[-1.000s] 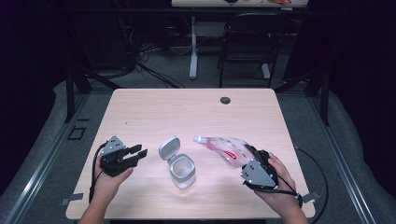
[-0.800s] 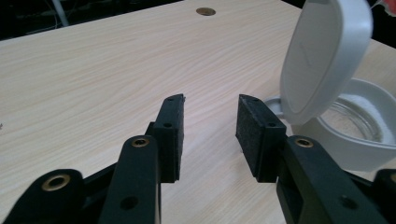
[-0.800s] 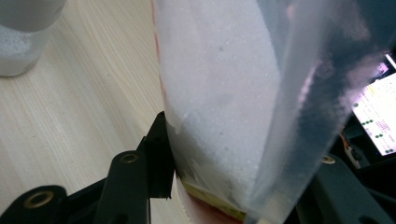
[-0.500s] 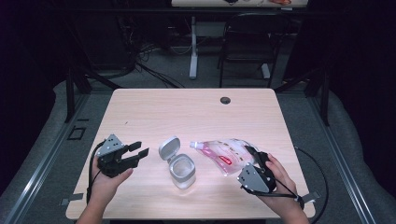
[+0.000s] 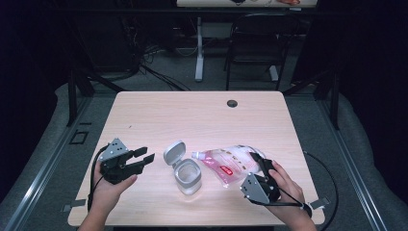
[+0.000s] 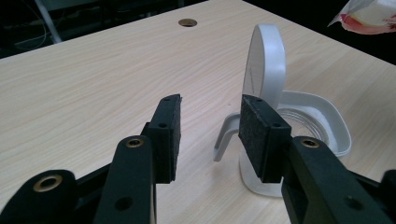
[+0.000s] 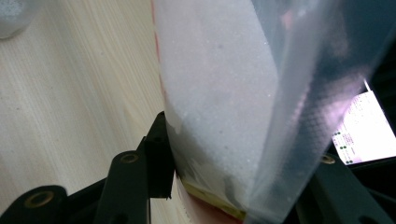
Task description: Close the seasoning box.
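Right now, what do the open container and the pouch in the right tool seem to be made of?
The container looks like plastic: a matte white flip lid over a clear, glossy body. The pouch looks like thin, flexible plastic film, see-through and shiny, with red print. It wrinkles and shows white grains inside; the right tool grips it.

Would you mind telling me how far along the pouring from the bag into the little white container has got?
Done: the white container stands with its hinged lid flipped up. In hand: the right gripper is clamped on the bag of white granules, held beside the container with its end pointing that way. The left gripper waits open next to the container, jaws just having narrowed a little, nothing between them. Left: tipping the granules in and closing the lid, apparently.
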